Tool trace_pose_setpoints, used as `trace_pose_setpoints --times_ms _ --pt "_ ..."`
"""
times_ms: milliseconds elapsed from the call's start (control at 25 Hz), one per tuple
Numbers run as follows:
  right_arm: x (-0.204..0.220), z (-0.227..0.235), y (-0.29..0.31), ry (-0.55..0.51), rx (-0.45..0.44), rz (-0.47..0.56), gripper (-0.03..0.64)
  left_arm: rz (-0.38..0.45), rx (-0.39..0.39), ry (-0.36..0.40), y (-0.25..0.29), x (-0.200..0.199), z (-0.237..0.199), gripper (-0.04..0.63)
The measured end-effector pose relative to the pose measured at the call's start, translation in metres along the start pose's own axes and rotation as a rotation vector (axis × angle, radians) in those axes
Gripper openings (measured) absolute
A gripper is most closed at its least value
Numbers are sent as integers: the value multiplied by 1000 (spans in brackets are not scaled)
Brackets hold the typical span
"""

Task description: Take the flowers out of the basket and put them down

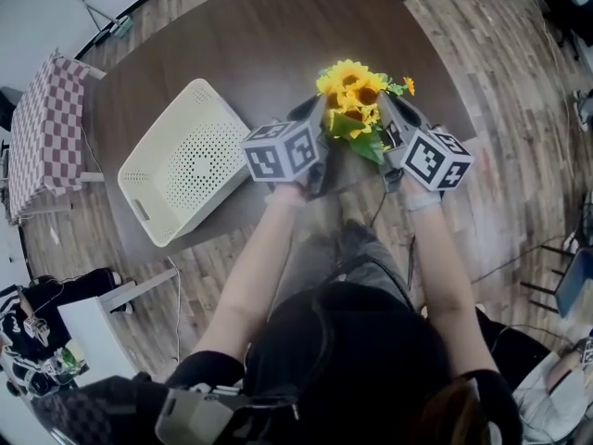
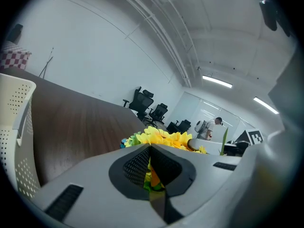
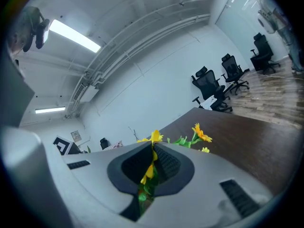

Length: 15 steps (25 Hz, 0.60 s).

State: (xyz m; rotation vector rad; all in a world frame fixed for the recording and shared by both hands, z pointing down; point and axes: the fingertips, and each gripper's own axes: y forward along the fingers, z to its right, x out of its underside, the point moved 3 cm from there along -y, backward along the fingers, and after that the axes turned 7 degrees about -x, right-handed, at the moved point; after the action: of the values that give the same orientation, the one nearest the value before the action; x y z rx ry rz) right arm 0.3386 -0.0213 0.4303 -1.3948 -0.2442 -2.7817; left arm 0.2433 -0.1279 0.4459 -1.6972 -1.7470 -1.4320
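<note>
A bunch of yellow sunflowers (image 1: 353,100) with green leaves hangs over the dark wooden table between my two grippers. My left gripper (image 1: 317,123) is shut on its left side, my right gripper (image 1: 393,119) on its right side. In the left gripper view yellow petals and green leaf of the bunch (image 2: 164,137) show pinched between the black pads (image 2: 135,165). The right gripper view has a yellow flower and green stem (image 3: 151,171) caught between its pads, with more blooms (image 3: 201,134) beyond. The cream perforated basket (image 1: 182,162) lies on the table to the left, with no flowers in it.
The dark table (image 1: 250,35) reaches ahead and to the right of the flowers. A checked cloth (image 1: 42,123) covers a stand at far left. Office chairs (image 2: 147,103) stand beyond the table's far end. The table's near edge runs under my hands.
</note>
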Motion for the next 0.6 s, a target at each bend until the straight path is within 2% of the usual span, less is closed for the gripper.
trace_pose_setpoints --times_ms 600 --pt "8 11 8 22 9 -29 3 -25 -17 10 8 5 -7 2"
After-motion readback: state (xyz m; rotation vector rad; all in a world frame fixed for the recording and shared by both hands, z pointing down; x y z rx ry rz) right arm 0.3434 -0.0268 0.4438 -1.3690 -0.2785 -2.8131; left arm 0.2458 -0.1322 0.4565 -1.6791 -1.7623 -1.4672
